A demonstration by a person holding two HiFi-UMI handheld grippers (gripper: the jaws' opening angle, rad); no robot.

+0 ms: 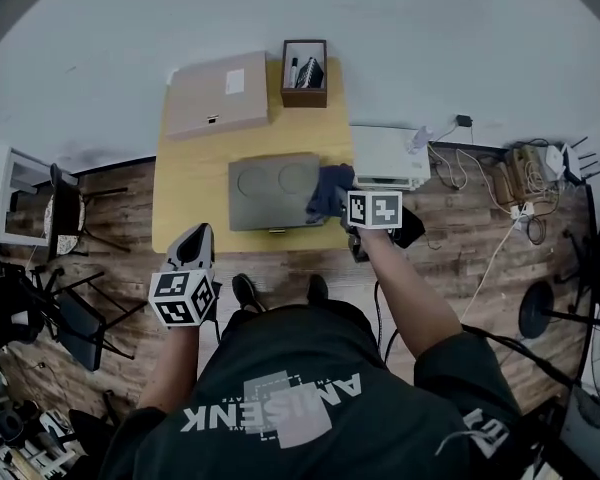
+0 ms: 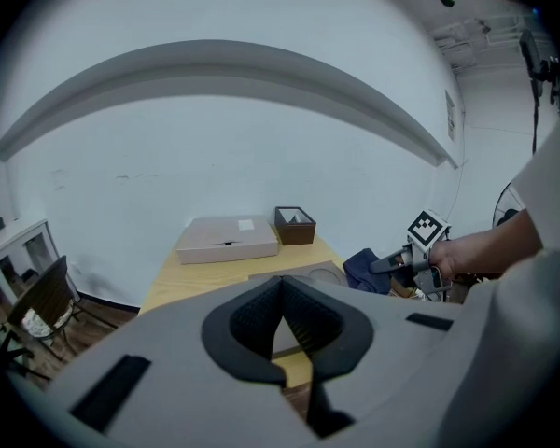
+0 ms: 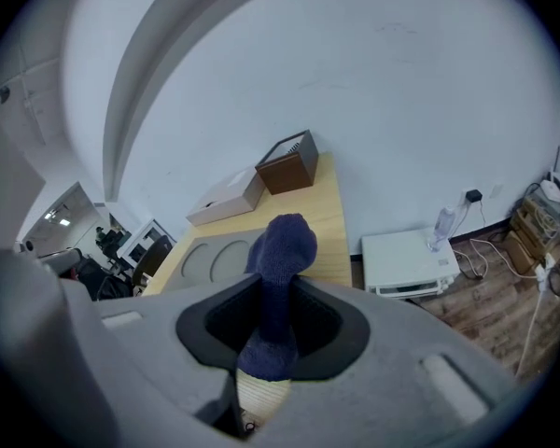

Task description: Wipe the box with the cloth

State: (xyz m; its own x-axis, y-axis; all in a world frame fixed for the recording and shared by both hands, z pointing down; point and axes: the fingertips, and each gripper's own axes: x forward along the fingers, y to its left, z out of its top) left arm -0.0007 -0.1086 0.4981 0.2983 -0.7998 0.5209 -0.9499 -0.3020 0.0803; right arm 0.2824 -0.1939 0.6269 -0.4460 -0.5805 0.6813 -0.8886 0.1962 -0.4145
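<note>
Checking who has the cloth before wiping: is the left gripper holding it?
No, the left gripper is shut on nothing, while the cloth is clamped in the right gripper.

The only print that can be read is the large white lettering on the person's dark shirt (image 1: 280, 408), roughly "AMISENK"; the white label (image 1: 234, 81) on the flat cardboard box (image 1: 205, 103) is too small to read, and the left marker cube (image 1: 183, 298) and right marker cube (image 1: 373, 209) carry only black-and-white square patterns
</note>
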